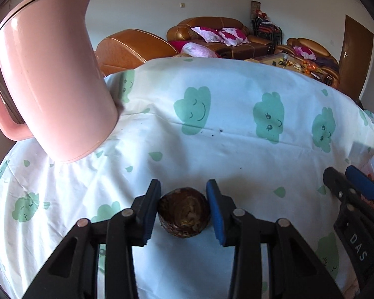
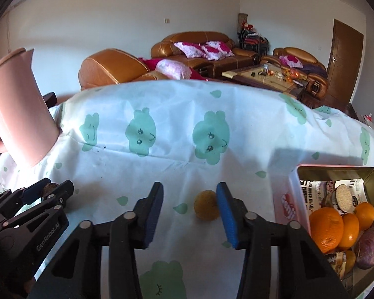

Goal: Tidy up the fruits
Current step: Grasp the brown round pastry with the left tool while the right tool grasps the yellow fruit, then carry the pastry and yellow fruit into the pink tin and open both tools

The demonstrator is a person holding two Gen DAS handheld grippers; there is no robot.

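Note:
In the left wrist view a dark brown round fruit (image 1: 184,211) lies on the cloud-print tablecloth, between the open fingers of my left gripper (image 1: 183,209); small gaps show on both sides. My right gripper (image 2: 189,211) is open. A small yellow fruit (image 2: 206,204) lies on the cloth just inside its right finger (image 2: 227,216). A metal tin (image 2: 336,174) at the right holds oranges (image 2: 327,229), purple fruits and a cut brown one. The left gripper also shows in the right wrist view (image 2: 47,191), and the right gripper in the left wrist view (image 1: 349,184).
A pink kettle (image 1: 54,79) stands on the table at the left, also in the right wrist view (image 2: 17,109). The tablecloth (image 1: 236,149) covers the table. Brown sofas (image 2: 202,49) and a coffee table stand beyond the far edge.

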